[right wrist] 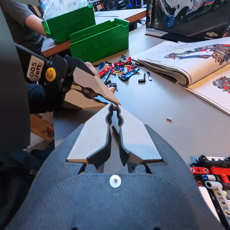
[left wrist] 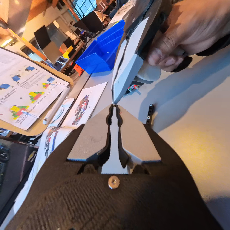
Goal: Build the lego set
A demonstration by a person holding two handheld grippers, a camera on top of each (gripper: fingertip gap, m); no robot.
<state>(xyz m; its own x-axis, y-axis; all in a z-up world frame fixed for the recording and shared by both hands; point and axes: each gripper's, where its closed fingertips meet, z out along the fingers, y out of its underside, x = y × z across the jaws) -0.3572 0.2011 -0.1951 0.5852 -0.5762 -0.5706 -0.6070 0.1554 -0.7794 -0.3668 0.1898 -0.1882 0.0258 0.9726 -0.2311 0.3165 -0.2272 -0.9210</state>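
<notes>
Grey tiny lego pin (right wrist: 114,106) is pinched in the right gripper (right wrist: 115,105) tips above the table (right wrist: 155,99); left gripper (left wrist: 114,105) tips meet it, clenched, can't tell on what; loose lego pieces (right wrist: 119,69) sit beside the instruction booklet (right wrist: 180,64)

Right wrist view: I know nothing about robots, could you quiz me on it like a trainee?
1. True or false: the right gripper pinches a small grey pin at its tips.
2. The two bins behind the loose pieces are: A red, B green, C yellow.
3. Fill in: the black L-shaped beam lies between the loose pieces and the open ____.
Key: 1 true; 2 B; 3 booklet.
</notes>
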